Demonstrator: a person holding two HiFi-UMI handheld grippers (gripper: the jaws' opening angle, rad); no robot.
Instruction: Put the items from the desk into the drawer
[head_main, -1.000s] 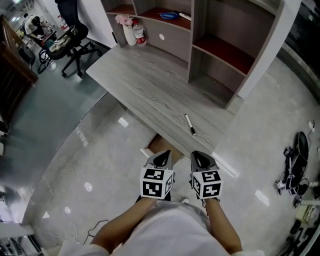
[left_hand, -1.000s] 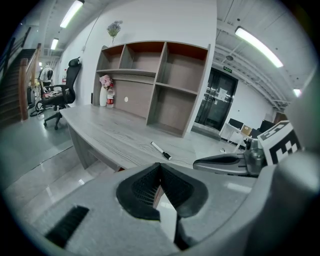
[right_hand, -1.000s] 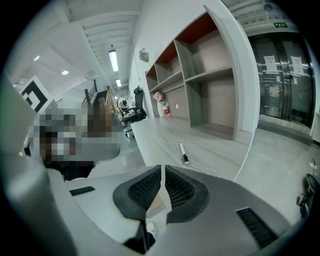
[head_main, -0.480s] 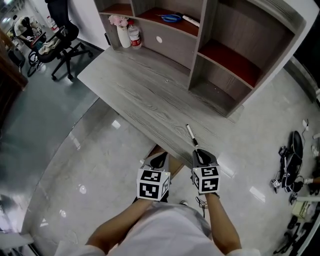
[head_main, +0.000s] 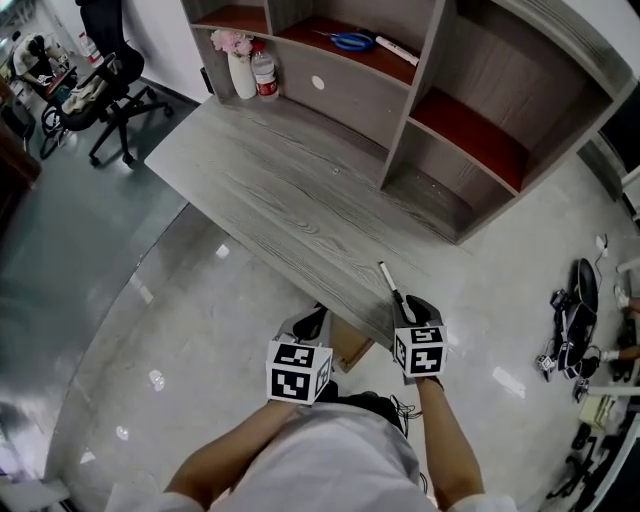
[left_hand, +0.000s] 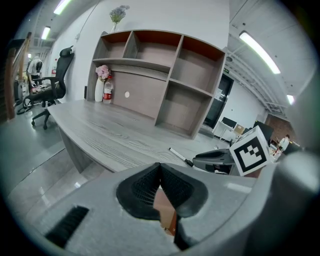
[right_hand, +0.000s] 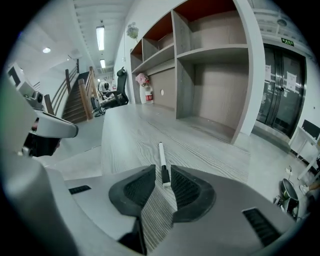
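Marker position: the marker (head_main: 392, 282) lies flat on the bench (head_main: 290, 200), close to the near edge and just above the drawer (head_main: 350, 347).
Direction from gripper: it is straight ahead of the right hand-held gripper (head_main: 412, 303), with its dark end already between the tips.
Long axis: it runs away from the person, almost in line with the jaws, so they would close across its narrow width.
Nearer hand: the right one is at the marker. The left hand-held gripper (head_main: 312, 322) sits lower, beside the drawer and apart from the marker.
Right gripper state: the jaws stand apart on either side of the marker (right_hand: 162, 162) and are not clamped on it.
Left gripper state: the left hand-held gripper (left_hand: 160, 167) has its tips pressed together and holds nothing. Brown drawer wood (left_hand: 163, 209) shows behind the gap.
Marker look: slim, with a white barrel and a black cap at the near end. It looks light and likely to roll.
Step in hand: probably closing on the marker's capped end.
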